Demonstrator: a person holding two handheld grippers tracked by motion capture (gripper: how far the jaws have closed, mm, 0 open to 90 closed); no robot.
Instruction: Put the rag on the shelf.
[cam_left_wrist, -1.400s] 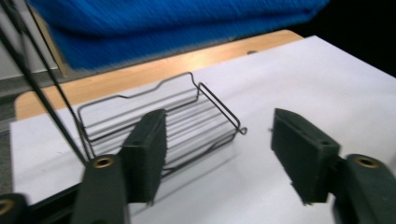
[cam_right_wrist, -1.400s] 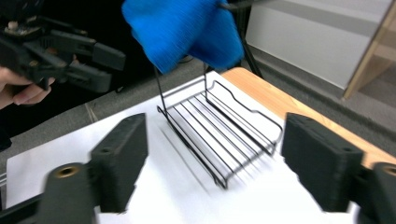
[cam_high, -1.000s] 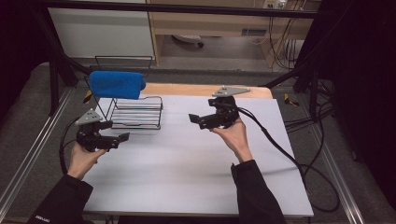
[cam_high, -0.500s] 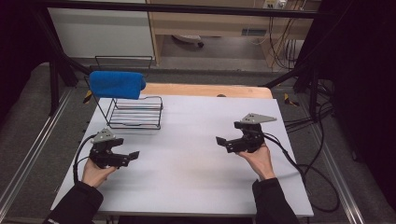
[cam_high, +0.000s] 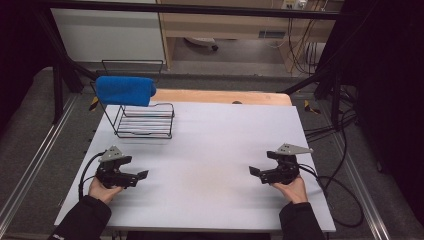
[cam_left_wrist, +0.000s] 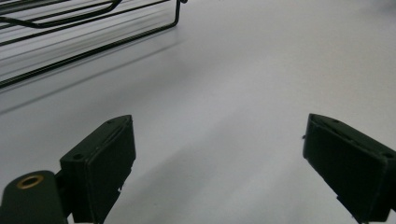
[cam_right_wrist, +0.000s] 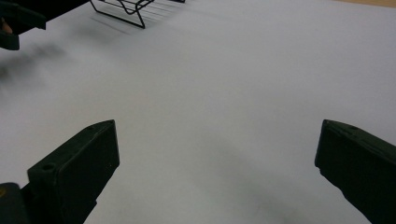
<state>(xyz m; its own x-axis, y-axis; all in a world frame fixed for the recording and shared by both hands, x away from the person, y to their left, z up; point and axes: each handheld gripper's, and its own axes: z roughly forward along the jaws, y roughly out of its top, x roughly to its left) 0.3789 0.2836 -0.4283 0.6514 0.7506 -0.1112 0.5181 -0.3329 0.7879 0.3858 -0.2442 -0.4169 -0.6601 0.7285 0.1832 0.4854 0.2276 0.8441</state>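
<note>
A black wire rack (cam_high: 145, 122) stands at the far left of the white table (cam_high: 215, 135), and a blue towel (cam_high: 124, 90) hangs over its upper rail. My left gripper (cam_high: 140, 176) rests low over the table's near left, held in a hand, jaws wide apart and empty. In the left gripper view the gripper (cam_left_wrist: 219, 158) faces bare tabletop, with the rack's base wires (cam_left_wrist: 93, 46) ahead at upper left. Near the front right, my right gripper (cam_high: 255, 172) is likewise open with nothing in it. The right gripper view has the gripper (cam_right_wrist: 219, 163) over bare table, the rack (cam_right_wrist: 133, 11) far off.
A wooden board (cam_high: 220, 96) runs along the table's far edge. Cables (cam_high: 330, 135) trail off the right side onto the floor. Black frame posts (cam_high: 62, 80) stand beyond the rack. The wide stretch of table between the two grippers has nothing on it.
Both hands have drawn back toward the near edge. The right gripper went from the table's far middle to the near right; the left moved nearer and slightly right.
</note>
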